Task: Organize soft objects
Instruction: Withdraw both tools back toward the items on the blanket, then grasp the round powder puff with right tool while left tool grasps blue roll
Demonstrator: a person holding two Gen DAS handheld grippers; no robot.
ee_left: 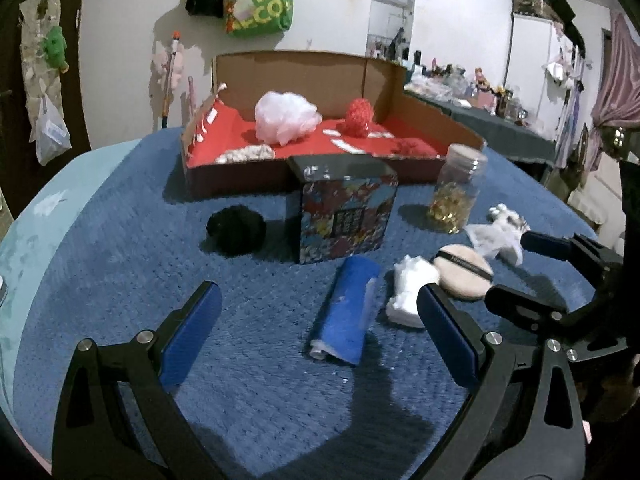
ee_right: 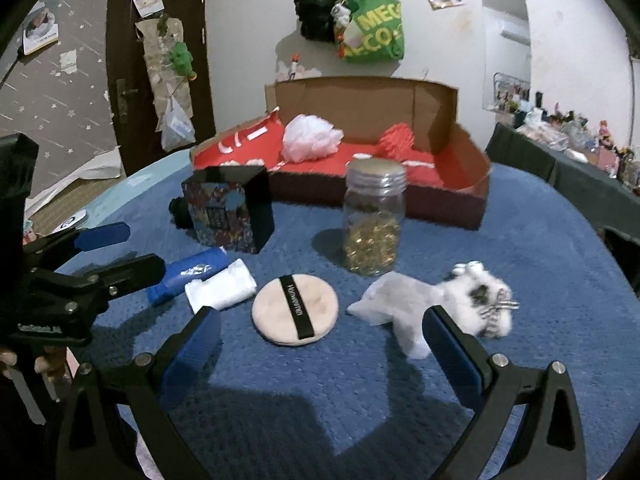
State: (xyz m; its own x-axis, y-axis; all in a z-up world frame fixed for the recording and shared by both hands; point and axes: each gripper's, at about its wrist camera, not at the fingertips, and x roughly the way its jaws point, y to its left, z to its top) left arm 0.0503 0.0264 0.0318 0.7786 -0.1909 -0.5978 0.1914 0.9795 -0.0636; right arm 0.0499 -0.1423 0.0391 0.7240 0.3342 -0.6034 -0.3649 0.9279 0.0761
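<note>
- Spreading under everything: blue textured cloth (ee_left: 120, 240), with white wall behind.
- Sitting at the far edge: red-lined cardboard box (ee_right: 460, 184), holding pink mesh puff (ee_right: 310, 138) and red puff (ee_left: 359, 117).
- Hovering low with jaws wide and holding nothing: left gripper (ee_left: 318, 300), framing blue roll (ee_left: 346, 312), white folded cloth (ee_left: 412, 288) just beside.
- Hovering likewise, jaws wide and unloaded: right gripper (ee_right: 322, 322), near round powder puff (ee_right: 295, 309) and grey plush toy (ee_right: 440, 304).
- Standing mid-cloth: glass jar (ee_right: 374, 220), patterned box (ee_left: 346, 220), black pompom (ee_left: 236, 230) beside it.

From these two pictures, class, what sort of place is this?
Probably a lived-in bedroom: a blue blanket covers the work surface, a green tote bag hangs on the wall, and a side table is crowded with trinkets.
</note>
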